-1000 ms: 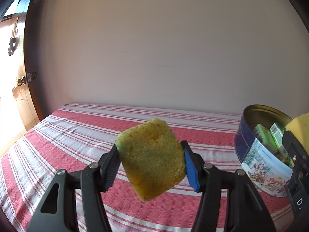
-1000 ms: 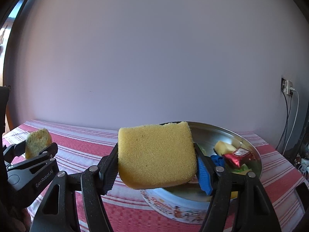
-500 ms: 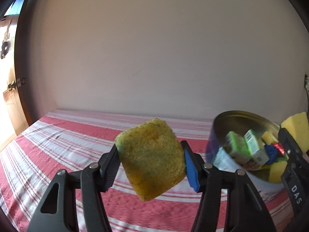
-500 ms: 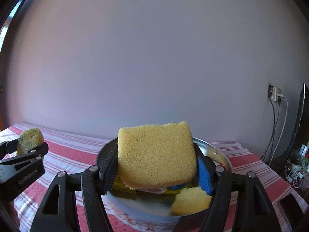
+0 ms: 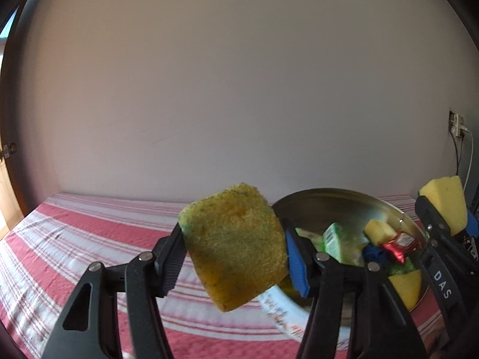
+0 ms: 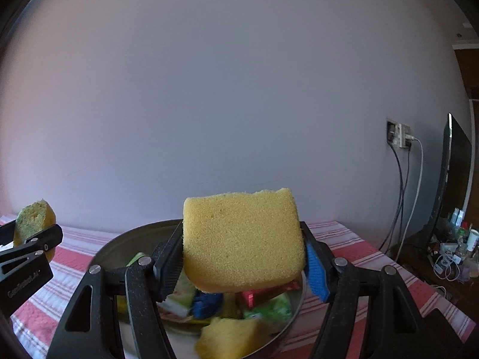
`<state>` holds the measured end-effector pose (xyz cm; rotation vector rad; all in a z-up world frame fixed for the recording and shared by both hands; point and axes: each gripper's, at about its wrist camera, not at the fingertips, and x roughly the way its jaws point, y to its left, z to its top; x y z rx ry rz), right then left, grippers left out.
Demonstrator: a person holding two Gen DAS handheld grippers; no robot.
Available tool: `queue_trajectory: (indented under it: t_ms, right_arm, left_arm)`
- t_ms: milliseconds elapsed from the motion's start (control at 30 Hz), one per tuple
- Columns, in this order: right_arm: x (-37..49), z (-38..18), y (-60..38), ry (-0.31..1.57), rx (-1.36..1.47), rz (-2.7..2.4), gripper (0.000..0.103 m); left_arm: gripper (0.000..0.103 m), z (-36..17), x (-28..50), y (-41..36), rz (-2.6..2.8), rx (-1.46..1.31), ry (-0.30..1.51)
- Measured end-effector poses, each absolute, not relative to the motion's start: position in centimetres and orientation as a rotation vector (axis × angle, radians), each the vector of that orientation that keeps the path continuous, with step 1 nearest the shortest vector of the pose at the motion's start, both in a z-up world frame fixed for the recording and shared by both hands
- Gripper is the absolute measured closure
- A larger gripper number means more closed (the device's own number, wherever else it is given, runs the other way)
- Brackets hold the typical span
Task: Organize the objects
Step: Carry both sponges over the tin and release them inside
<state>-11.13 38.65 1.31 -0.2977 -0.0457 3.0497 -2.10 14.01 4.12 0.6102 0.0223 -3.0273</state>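
Note:
My left gripper point(image 5: 235, 252) is shut on a worn yellow-green sponge point(image 5: 236, 248), held in the air just left of the round cookie tin point(image 5: 281, 311). My right gripper point(image 6: 244, 255) is shut on a clean yellow sponge point(image 6: 242, 239), hanging over the tin's point(image 6: 110, 245) open mouth. The tin holds green packets point(image 5: 335, 239), a red wrapper point(image 5: 401, 243), a blue item and yellow sponge pieces point(image 6: 230, 339). In the left wrist view the right gripper and its sponge point(image 5: 447, 203) show at the far right; in the right wrist view the left gripper's sponge point(image 6: 34, 224) shows at the far left.
The tin stands on a bed with a red-and-white striped cover point(image 5: 74, 239) against a plain wall. At the right are a wall socket with cables point(image 6: 401, 137), a dark screen edge point(image 6: 455, 164) and a cluttered low surface point(image 6: 455, 254).
Both grippers carried their sponges rightward toward the tin. The tin has grown larger and slid toward centre in both views; the right sponge now hangs above its contents.

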Motion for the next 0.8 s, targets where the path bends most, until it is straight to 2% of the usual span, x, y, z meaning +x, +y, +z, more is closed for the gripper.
queue_trajectory:
  t_ms: [567,800]
  right_arm:
    - [-15.4,1.3,42.4,-0.047,-0.343,3.004,0.032]
    - [-17.4,0.9,42.7,-0.047,-0.456,2.985,0.032]
  left_arm:
    - [0.044,3.5,-5.9,19.6,-3.096,0.675,-0.021]
    - [0.044,2.4,-7.6,20.9,-3.098,0.739,-0.019]
